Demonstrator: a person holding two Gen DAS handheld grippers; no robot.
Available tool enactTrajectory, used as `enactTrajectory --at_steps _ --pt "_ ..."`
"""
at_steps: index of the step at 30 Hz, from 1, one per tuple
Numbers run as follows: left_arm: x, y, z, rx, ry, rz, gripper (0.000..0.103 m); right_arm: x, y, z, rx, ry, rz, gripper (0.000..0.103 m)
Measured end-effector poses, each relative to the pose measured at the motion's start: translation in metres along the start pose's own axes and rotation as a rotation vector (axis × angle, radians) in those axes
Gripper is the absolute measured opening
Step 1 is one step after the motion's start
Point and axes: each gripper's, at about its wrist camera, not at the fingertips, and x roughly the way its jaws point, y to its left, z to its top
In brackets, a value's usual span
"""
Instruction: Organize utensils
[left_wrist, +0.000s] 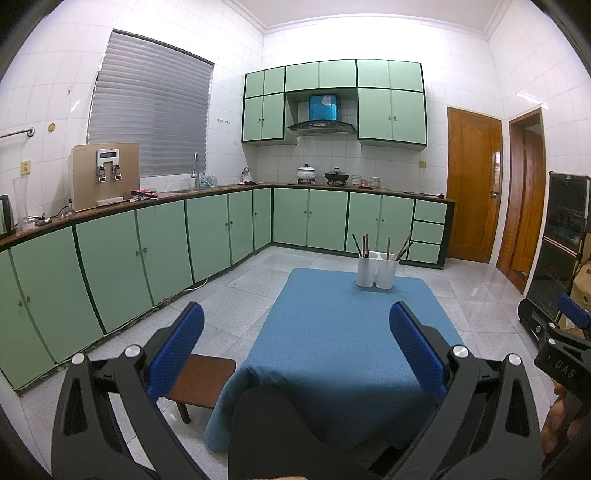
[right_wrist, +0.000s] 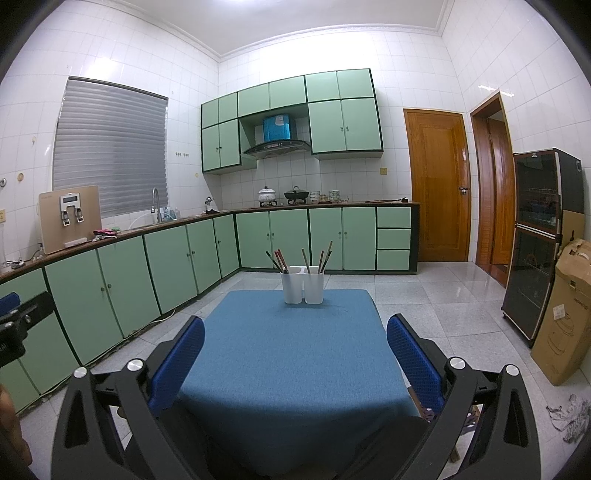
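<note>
Both tongs, left (left_wrist: 295, 347) and right (right_wrist: 295, 354), gape apart and empty at the near edge of the blue table (right_wrist: 280, 354); the upright chopsticks (right_wrist: 280, 258) in the white holder (right_wrist: 303, 284) stand straight ahead at the far edge, the right tongs apparently nearer

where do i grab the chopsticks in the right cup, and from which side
Grip the upper shafts of the chopsticks where they stick out above the right cup, coming from above. They lean right, so tilt the open right gripper to match and close across the thin shafts, clear of the rim.
</note>
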Motion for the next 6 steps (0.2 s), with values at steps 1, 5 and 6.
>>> enactTrajectory --at_steps 1,5,6 --pt "0.0001 0.0005 0.0001 -0.002 0.0 -0.002 0.098 0.0 -0.0001 0.0 0.0 -0.001 0.0 0.097" --pt "0.0002 0.0022 -0.0002 -0.003 0.001 -0.001 0.098 -0.0001 -0.0002 -0.0002 0.0 0.0 -0.001 0.097" --pt "0.0002 0.0022 -0.0003 -0.003 0.001 -0.002 0.098 0.0004 0.0003 0.0 0.0 0.0 0.0 0.097"
